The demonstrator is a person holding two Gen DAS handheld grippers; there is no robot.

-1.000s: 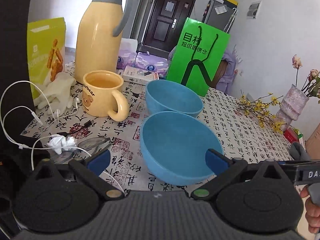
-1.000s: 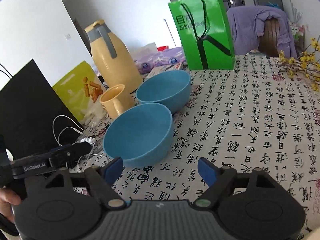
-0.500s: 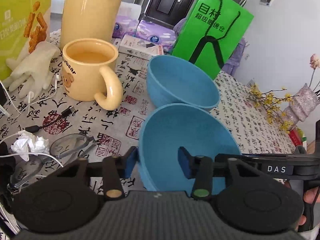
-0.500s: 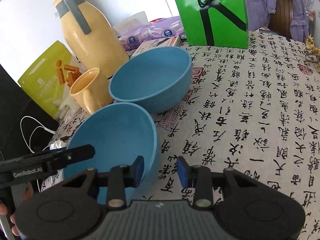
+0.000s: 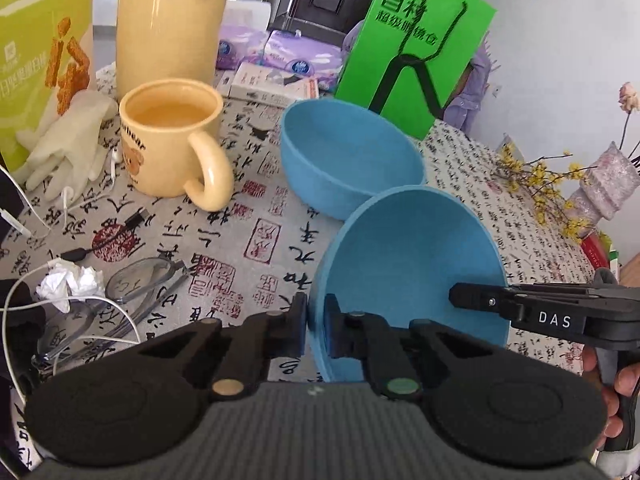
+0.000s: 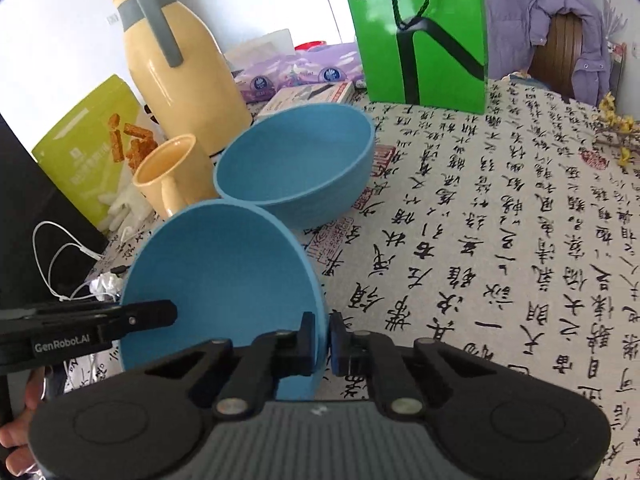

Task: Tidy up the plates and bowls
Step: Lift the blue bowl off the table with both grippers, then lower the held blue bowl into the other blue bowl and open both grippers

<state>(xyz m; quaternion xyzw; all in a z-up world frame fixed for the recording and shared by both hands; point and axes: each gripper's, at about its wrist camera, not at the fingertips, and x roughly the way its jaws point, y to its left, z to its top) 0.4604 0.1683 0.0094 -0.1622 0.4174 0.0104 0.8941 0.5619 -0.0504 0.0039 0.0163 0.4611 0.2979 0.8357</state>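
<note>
Left wrist view
Left gripper (image 5: 316,330): pinching the near bowl (image 5: 412,280) by its left rim, one finger inside, one outside.
Near bowl: tilting up, just in front of the far bowl (image 5: 348,164) sitting on the table (image 5: 248,240).

Right wrist view
Right gripper (image 6: 322,340): clamping the near bowl's (image 6: 216,280) right rim.
Far bowl (image 6: 296,164): sitting beside the mug (image 6: 172,176).

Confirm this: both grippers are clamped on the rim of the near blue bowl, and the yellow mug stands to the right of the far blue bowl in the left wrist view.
One thing is wrong. The left wrist view shows the yellow mug left of the far blue bowl, not right. The rest holds: the left gripper and right gripper have their jaws clamped on the near blue bowl rim.
</note>
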